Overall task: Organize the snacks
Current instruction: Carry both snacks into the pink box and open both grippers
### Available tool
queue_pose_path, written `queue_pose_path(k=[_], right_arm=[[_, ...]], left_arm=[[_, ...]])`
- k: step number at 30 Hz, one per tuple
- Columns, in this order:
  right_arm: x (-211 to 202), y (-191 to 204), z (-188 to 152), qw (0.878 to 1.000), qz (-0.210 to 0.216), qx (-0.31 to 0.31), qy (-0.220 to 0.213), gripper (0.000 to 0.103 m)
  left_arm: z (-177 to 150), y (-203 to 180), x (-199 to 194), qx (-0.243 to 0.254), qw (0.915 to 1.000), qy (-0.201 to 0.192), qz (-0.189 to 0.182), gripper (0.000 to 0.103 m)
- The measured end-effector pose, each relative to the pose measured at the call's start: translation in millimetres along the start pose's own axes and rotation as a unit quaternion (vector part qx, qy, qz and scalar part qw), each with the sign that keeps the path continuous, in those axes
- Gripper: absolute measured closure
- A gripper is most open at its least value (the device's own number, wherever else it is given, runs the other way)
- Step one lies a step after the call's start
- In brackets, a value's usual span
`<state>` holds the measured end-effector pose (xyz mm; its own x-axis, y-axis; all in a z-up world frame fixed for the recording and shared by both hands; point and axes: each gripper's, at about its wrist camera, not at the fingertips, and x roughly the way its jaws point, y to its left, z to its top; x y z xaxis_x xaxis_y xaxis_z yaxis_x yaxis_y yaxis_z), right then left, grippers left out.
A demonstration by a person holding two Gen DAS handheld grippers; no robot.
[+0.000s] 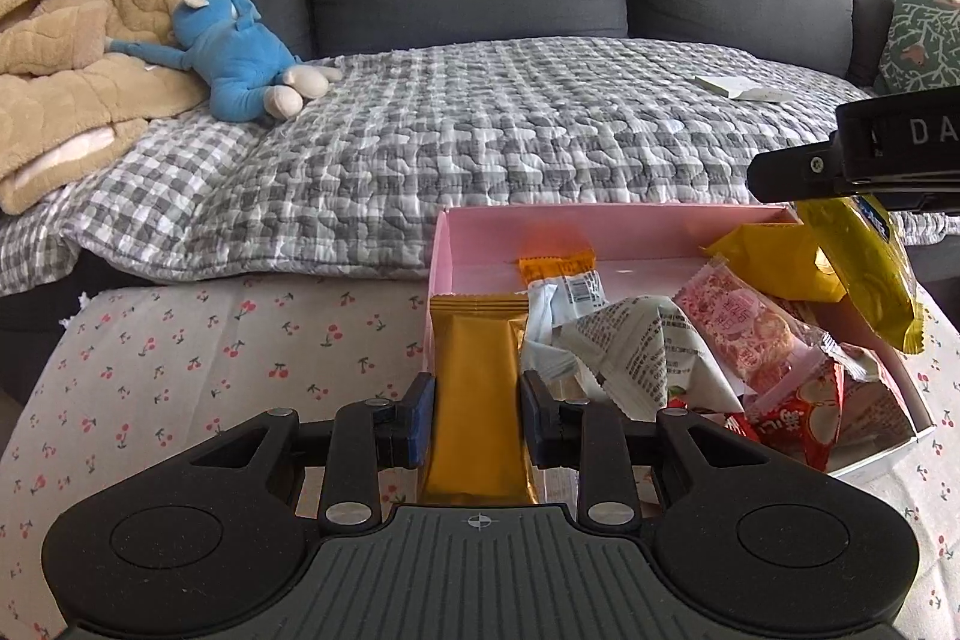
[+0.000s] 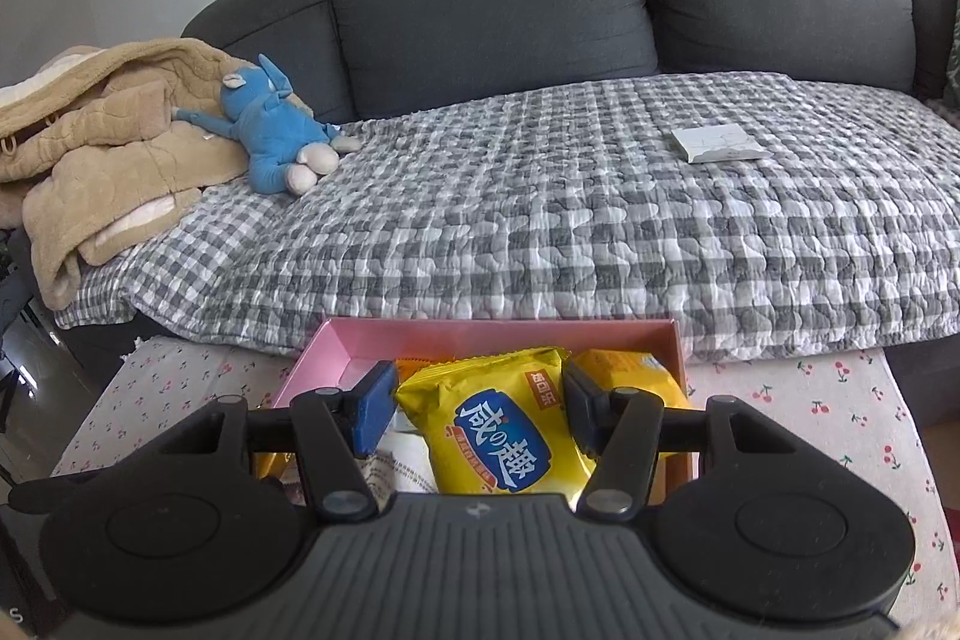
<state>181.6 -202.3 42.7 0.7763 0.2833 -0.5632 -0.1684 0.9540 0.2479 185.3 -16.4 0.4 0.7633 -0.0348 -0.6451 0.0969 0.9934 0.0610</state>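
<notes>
Left gripper (image 1: pixel 477 403) clamped a gold packet (image 1: pixel 477 388) at the pink box's (image 1: pixel 600 232) left wall; right gripper (image 2: pixel 480 415) pinched a yellow snack bag (image 2: pixel 501 424) above its far right corner; risk judged: slick, puffy wrappers slipping, spilling onto the cherry-print cloth (image 1: pixel 210 346).

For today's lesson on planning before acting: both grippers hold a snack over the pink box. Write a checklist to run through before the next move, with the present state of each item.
1. Left gripper clamps the gold packet between its fingers: ok.
2. Right gripper clamps the yellow biscuit bag: ok.
3. Pink box has bare floor showing at its far left end: ok.
4. The near and right part of the box is uncrowded: not ok, packets are heaped there.
5. The two grippers are clear of each other: ok, a gap shows in the left wrist view.
6. Where each held snack should go: cannot tell.
</notes>
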Motion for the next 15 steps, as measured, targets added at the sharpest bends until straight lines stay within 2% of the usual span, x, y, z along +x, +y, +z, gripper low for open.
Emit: queue_pose_path(k=[10,12,14,15], right_arm=[[19,-5,4,0.999,-0.029,-0.012,0.008,0.048],[19,-7,4,1.000,-0.028,-0.006,0.008,0.047],[20,-9,4,1.000,-0.029,0.003,0.010,0.045],[19,-10,3,0.999,-0.029,0.005,0.011,0.040]], left_arm=[[7,-5,13,0.007,0.9999,-0.010,-0.012,0.075],[7,-6,14,0.006,0.9997,-0.012,-0.022,0.070],[7,-7,14,0.005,0.9992,-0.013,-0.039,0.069],[7,-8,13,0.008,0.9990,-0.014,-0.042,0.062]])
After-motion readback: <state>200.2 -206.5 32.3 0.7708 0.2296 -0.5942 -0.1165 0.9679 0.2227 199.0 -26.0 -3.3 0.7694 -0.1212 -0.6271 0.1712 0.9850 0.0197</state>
